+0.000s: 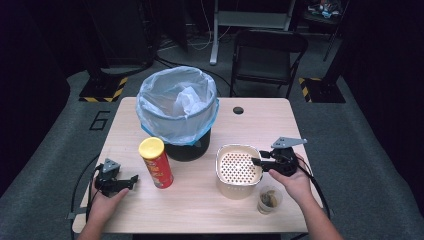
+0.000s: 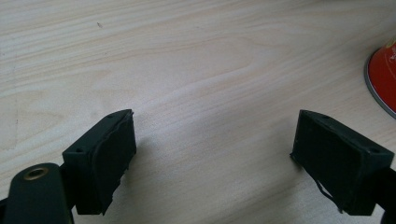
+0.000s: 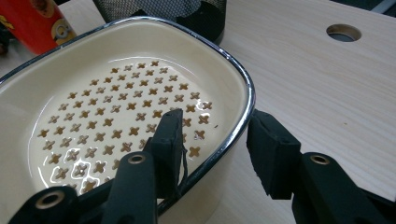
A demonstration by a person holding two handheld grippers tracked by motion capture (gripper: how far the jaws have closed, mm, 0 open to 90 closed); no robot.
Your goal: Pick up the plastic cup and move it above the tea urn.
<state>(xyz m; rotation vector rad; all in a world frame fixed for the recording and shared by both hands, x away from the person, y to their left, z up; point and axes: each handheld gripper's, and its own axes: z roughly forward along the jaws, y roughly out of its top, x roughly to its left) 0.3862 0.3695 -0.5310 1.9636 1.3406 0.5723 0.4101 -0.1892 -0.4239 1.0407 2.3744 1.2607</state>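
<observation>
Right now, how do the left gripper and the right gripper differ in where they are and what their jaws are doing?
The left gripper hovers over bare table, jaws wide apart around nothing, while the right gripper straddles the rim of the cream perforated container, one jaw inside, one outside. The left gripper sits beside the red chips can; the right gripper is near the small cup. Both are open and hand-held.

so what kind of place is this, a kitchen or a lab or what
Probably a lab or recording studio, not a kitchen: a light wooden desk with a cable hole, hazard-striped black stand bases on grey carpet, and a black folding chair.
</observation>
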